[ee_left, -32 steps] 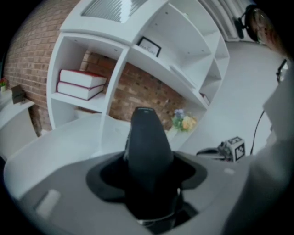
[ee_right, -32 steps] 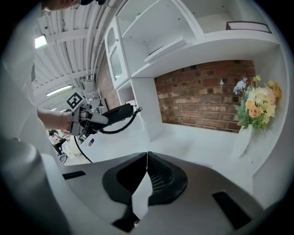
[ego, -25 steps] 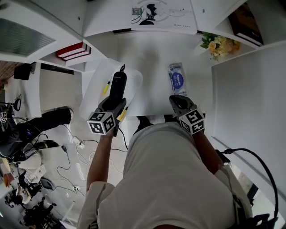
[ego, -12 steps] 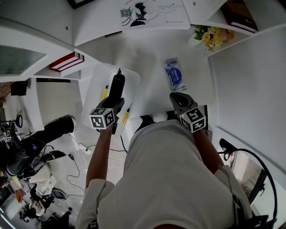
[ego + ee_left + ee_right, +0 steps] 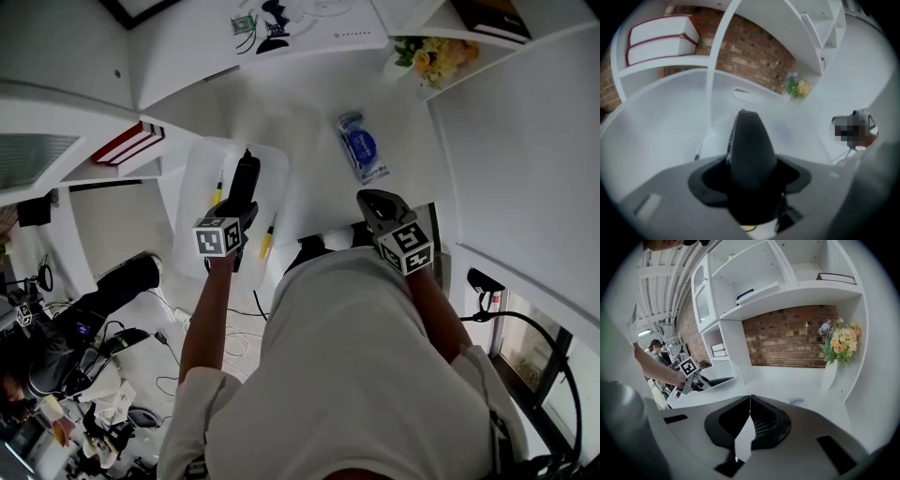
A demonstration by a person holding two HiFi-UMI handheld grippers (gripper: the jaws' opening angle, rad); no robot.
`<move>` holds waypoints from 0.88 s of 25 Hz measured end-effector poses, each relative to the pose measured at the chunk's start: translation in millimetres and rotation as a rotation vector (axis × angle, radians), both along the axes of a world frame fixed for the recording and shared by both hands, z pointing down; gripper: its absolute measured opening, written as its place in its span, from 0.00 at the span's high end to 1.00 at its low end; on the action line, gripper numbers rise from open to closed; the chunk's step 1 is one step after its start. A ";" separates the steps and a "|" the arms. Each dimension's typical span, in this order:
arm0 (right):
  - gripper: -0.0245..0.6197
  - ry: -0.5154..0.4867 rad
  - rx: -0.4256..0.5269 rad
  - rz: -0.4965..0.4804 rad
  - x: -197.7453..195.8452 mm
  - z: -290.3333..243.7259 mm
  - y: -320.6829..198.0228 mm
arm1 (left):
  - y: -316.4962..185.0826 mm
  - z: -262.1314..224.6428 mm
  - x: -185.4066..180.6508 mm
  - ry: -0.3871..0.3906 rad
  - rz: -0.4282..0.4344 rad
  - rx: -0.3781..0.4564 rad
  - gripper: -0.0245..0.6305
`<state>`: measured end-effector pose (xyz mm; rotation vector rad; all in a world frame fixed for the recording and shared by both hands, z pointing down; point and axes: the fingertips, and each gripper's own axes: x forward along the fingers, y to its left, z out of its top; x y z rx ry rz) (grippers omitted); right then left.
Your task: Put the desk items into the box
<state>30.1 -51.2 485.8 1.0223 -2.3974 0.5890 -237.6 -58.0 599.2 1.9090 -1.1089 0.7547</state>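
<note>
Quick update from us: the left gripper (image 5: 240, 208) has dropped a fair bit over the last second. The long black plastic gadget (image 5: 247, 173) it's clamped on now hangs nose-down inside the outline of the translucent white plastic box (image 5: 199, 164), lower than before. We can't tell if the tip is touching the box floor yet. From the left gripper view it's pointing down into the box, with the wall curving round it.

A couple of slim yellow pens (image 5: 217, 194) are already lying in the box, on either side of the gadget.

The right gripper (image 5: 369, 199) hasn't budged. It sits off to the right of the box near the desk edge, jaws pressed together with nothing between them.

So we reckon this item is nearly delivered and just needs letting go once it's low enough. Left to do after that: the blue-and-white plastic packet (image 5: 363, 150), flat on the desk well to the right of the box. The idle right gripper is the nearer one to it.
</note>
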 end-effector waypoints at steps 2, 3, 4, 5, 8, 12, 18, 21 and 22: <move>0.96 0.007 -0.001 0.011 0.2 0.3 1.8 | 1.5 13.3 -2.4 -0.011 0.014 -0.020 0.53; 0.96 0.012 0.000 0.015 0.4 0.1 2.6 | 1.8 19.3 -3.4 -0.018 0.020 -0.028 0.53; 0.96 0.016 0.001 0.019 0.8 0.1 3.5 | 1.9 25.6 -4.3 -0.025 0.026 -0.037 0.53; 0.96 0.022 0.001 0.023 1.4 0.2 4.4 | 1.9 32.4 -5.0 -0.031 0.031 -0.046 0.53; 0.96 0.037 -0.001 0.038 4.2 0.6 7.0 | 1.0 54.6 -7.3 -0.050 0.047 -0.080 0.53; 0.96 0.051 -0.004 0.067 10.3 -0.1 12.1 | 3.3 84.5 -7.3 -0.089 0.089 -0.132 0.53; 0.96 0.065 -0.009 0.105 19.0 0.8 19.8 | 10.7 107.8 -1.4 -0.134 0.179 -0.141 0.53; 0.96 0.071 -0.015 0.113 22.3 2.0 22.9 | 18.6 118.2 1.3 -0.136 0.202 -0.155 0.53; 0.96 0.072 -0.016 0.114 22.2 2.6 23.3 | 21.8 122.6 0.9 -0.140 0.210 -0.166 0.53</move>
